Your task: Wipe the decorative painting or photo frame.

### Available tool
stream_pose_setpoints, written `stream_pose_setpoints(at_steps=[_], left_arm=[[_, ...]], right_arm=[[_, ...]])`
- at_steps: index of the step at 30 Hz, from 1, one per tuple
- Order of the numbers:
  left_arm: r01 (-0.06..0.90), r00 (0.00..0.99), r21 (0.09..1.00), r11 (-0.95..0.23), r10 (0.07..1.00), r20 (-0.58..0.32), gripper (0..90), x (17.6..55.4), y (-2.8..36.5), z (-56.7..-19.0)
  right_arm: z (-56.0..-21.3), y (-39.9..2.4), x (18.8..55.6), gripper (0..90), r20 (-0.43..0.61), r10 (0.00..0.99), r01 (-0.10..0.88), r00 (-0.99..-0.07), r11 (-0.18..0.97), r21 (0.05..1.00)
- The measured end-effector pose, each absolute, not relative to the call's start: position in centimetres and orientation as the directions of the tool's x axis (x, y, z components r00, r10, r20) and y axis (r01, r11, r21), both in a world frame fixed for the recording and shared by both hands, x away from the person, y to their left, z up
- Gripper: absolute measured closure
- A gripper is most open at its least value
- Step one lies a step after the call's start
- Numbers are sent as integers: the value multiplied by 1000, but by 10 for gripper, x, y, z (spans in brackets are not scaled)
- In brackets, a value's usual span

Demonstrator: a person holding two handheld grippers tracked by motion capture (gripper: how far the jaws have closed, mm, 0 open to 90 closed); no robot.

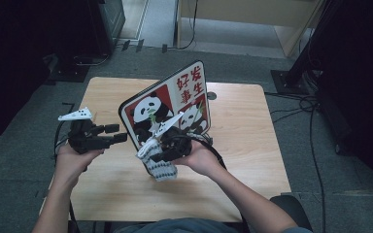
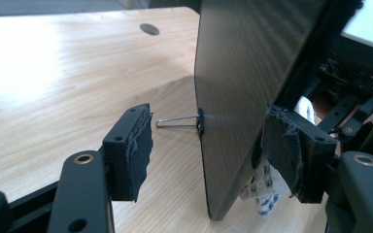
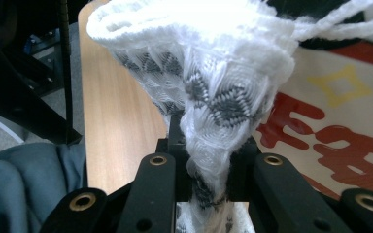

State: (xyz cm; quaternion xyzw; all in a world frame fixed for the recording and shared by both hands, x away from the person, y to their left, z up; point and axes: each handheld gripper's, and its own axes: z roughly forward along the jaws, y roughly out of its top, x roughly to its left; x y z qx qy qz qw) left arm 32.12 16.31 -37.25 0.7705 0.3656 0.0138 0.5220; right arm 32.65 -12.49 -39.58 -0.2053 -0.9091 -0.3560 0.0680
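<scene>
One panda-print board (image 1: 167,104) is standing tilted above the wooden counter (image 1: 243,145), its dark back facing the left gripper (image 2: 209,145), whose jaws are gaping wide to either side of the board's lower edge without pressing it. One binder clip (image 2: 199,120) is sitting on that edge, its wire handle pointing toward the left gripper's side. The right gripper (image 3: 206,189), jaws narrow, is pinching one white-and-grey knitted sock (image 3: 209,82) just in front of the board's printed face.
</scene>
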Motion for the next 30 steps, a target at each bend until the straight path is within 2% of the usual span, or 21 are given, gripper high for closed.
stream_pose_setpoints(at_steps=[3, 10, 15, 30], left_arm=[[541, 735, 818, -198, 584, -345, 360, 317, 163, -368], [541, 740, 816, -205, 578, -345, 461, 306, 165, -361], [530, 760, 809, -253, 566, -321, 528, 296, 164, -354], [490, 817, 822, -290, 482, -317, 536, 279, 146, -338]], right_arm=[[-390, -125, 327, 786, 268, 319, 416, -909, 665, 620], [-377, -123, 330, 786, 265, 309, 407, -913, 672, 619], [-370, -122, 331, 789, 258, 298, 394, -919, 682, 616], [-361, -113, 329, 789, 273, 290, 398, -917, 698, 595]])
